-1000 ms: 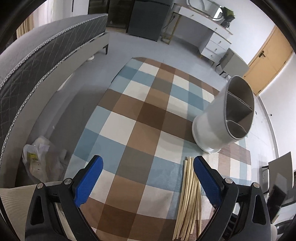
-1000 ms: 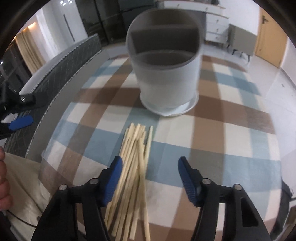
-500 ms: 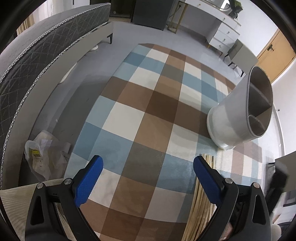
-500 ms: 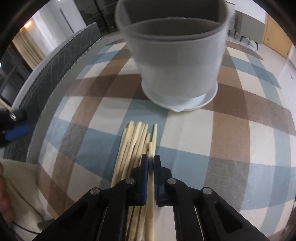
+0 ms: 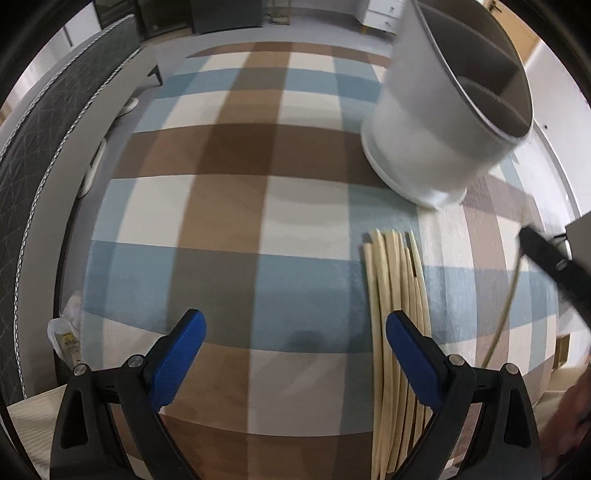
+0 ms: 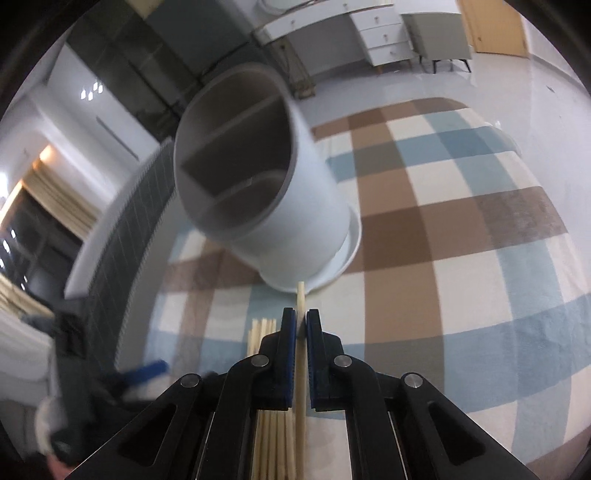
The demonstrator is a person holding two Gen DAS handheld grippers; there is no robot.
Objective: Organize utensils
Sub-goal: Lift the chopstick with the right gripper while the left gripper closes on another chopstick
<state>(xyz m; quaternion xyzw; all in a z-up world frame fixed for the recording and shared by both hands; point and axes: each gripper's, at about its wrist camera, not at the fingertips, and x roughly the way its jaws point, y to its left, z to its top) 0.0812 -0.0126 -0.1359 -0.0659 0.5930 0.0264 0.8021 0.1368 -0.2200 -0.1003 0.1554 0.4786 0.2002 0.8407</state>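
Note:
A white round utensil holder [image 5: 447,110] with inner dividers stands on the checked tablecloth [image 5: 229,206]; it also shows in the right wrist view [image 6: 266,192]. Several pale wooden chopsticks [image 5: 395,302] lie in a bundle in front of it. My right gripper [image 6: 301,321] is shut on one chopstick [image 6: 300,295], lifted above the bundle [image 6: 264,328], its tip pointing at the holder's base. The right gripper shows blurred at the right edge of the left wrist view [image 5: 550,258]. My left gripper [image 5: 295,332] is open and empty, just left of the bundle.
The table is round with a blue, brown and cream checked cloth. A grey quilted bed [image 5: 44,140] runs along the left. A plastic bag [image 5: 68,332] lies on the floor. White drawers [image 6: 380,33] and a chair [image 6: 436,44] stand far behind.
My right gripper closed on one chopstick and lifted it off the bundle, rising above the table. My left gripper swung right, bringing the chopsticks and holder closer in view.

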